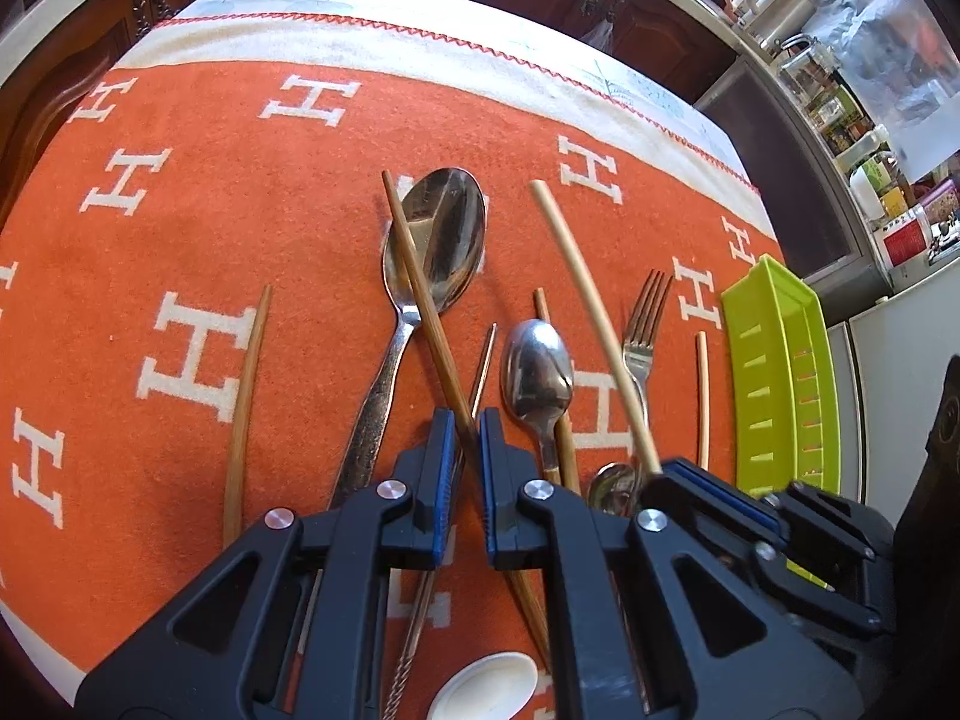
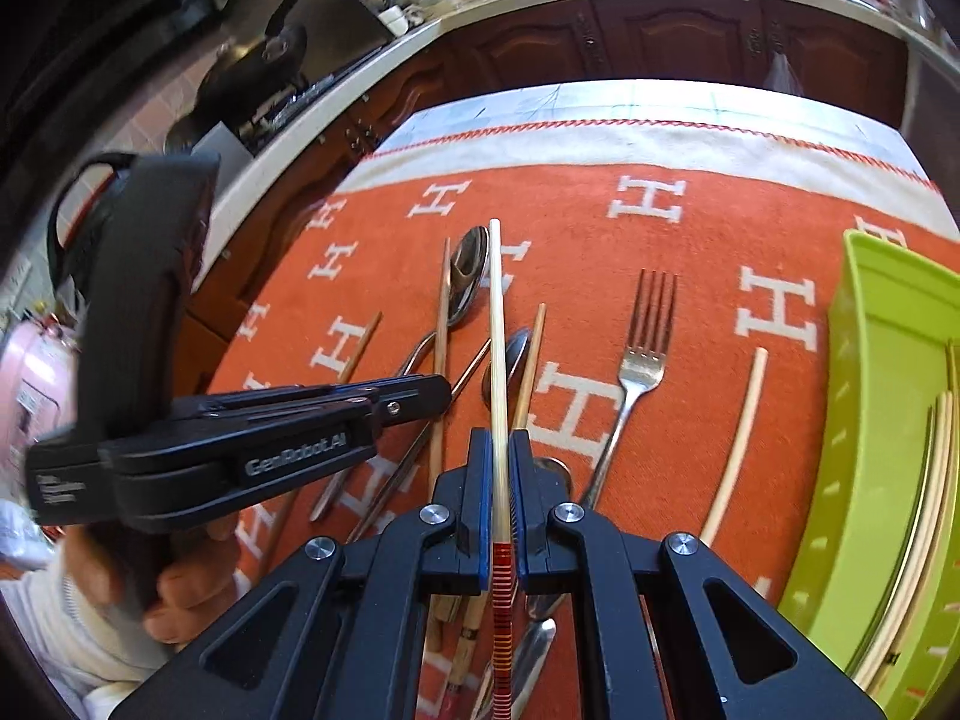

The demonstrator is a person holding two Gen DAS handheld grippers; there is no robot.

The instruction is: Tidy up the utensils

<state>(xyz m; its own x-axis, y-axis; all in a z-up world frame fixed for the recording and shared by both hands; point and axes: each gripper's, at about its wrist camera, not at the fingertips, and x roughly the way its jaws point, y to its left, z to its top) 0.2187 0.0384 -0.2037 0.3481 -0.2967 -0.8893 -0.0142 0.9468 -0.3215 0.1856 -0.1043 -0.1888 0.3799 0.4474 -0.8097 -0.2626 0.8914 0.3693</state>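
Holding a brown chopstick (image 1: 441, 336) in our left gripper (image 1: 465, 468) and a pale chopstick (image 2: 497, 360) in our right gripper (image 2: 497, 480), we are mid-sorting. Next, we judge, both go into the green tray (image 2: 870, 420).

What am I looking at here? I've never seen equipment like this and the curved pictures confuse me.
A person holds two clamp tools, each with a wide-angle camera looking along its fingers, so each picture is one tool's view. The left hand-held gripper is shut on a brown chopstick. The right hand-held gripper is shut on a pale chopstick. On the orange cloth lie a large spoon, a fork and more chopsticks. A green tray at the right already holds some chopsticks.
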